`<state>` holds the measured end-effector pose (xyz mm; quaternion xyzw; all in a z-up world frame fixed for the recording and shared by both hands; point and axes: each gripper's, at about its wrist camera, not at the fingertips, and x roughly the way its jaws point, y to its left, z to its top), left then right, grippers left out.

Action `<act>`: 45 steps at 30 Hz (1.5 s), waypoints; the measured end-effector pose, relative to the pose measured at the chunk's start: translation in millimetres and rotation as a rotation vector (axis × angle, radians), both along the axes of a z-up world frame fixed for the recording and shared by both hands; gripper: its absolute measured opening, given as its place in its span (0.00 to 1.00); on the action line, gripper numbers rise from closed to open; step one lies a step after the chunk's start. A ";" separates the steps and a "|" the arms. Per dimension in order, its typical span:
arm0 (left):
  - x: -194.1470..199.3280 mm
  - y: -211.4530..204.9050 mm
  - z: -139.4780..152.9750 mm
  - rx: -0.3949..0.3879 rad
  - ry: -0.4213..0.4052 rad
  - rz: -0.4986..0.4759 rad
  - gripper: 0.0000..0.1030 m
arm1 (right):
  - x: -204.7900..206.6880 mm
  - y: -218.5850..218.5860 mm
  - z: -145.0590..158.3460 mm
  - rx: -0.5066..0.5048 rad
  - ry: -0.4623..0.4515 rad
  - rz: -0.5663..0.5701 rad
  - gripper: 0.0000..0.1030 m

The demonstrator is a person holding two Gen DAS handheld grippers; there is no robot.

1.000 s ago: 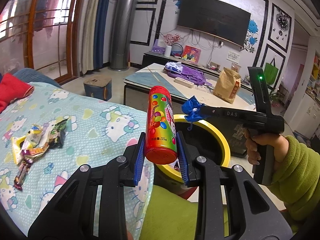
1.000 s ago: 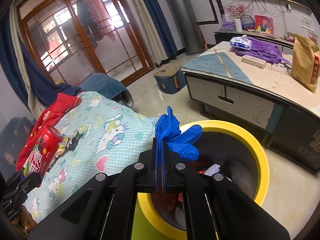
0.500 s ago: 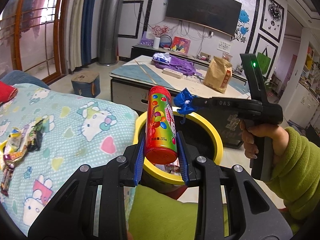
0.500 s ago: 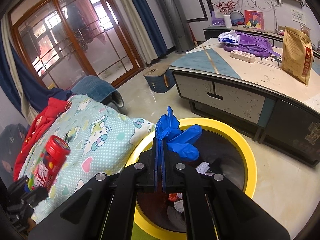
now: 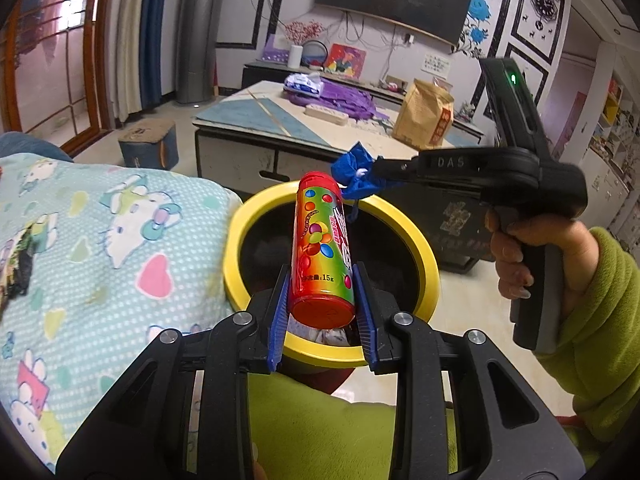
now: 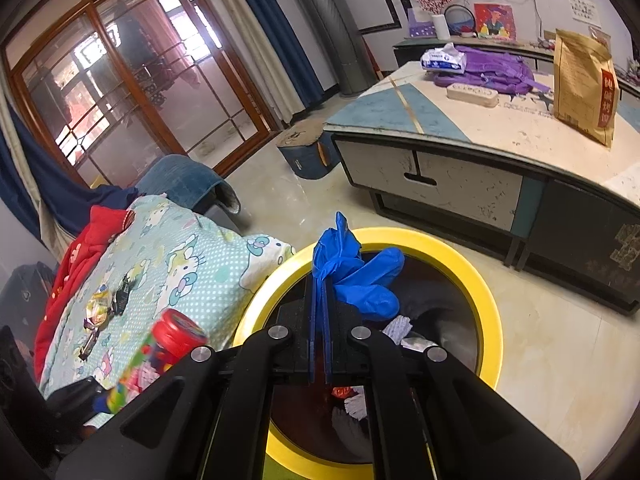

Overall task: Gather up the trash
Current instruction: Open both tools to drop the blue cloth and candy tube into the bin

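The round mouth of the yellow-rimmed trash bin (image 6: 486, 296) lay open from above, with crumpled wrappers only at its bottom. Over it hung a candy tube (image 5: 322, 248) clamped in the left gripper (image 5: 323, 312) and a blue glove (image 6: 356, 272) pinched in the right gripper (image 6: 319, 320), crowding the opening. A bed with a cartoon-print cover (image 5: 112, 240) pressed against the bin's left side. Beyond the bin, a strip of bare floor (image 6: 280, 184) separated it from a low worktop (image 6: 480, 128).
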<state>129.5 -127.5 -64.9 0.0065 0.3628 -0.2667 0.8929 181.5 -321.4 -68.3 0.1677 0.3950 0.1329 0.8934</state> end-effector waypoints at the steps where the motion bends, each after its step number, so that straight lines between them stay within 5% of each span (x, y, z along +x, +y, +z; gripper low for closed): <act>1: 2.2 -2.9 -3.4 0.007 0.008 -0.007 0.23 | 0.7 -0.2 -2.0 0.003 0.008 0.001 0.03; 22: 20.3 -35.9 -30.6 0.082 0.056 -0.074 0.23 | 8.6 -12.0 -17.4 0.021 0.057 -0.031 0.03; 24: 21.7 -35.3 -31.0 0.076 0.057 -0.066 0.28 | 9.1 -12.8 -17.8 0.024 0.060 -0.038 0.04; 26: 22.1 -31.9 -30.8 0.059 0.057 -0.052 0.48 | 9.6 -13.8 -18.8 0.027 0.064 -0.041 0.06; 30: 23.3 -22.2 -29.4 0.036 0.064 -0.019 0.55 | 10.0 -14.7 -20.1 0.030 0.068 -0.044 0.25; 35: 17.2 -10.3 -20.1 0.012 0.040 0.023 0.77 | 9.9 -13.4 -19.6 0.030 0.066 -0.048 0.30; 40: 11.4 -0.3 -11.2 -0.002 0.018 0.062 0.88 | 8.5 -8.5 -17.0 0.028 0.059 -0.037 0.33; 45: 7.9 6.8 -2.6 0.000 -0.007 0.094 0.89 | 6.3 -1.0 -12.0 0.018 0.045 -0.021 0.35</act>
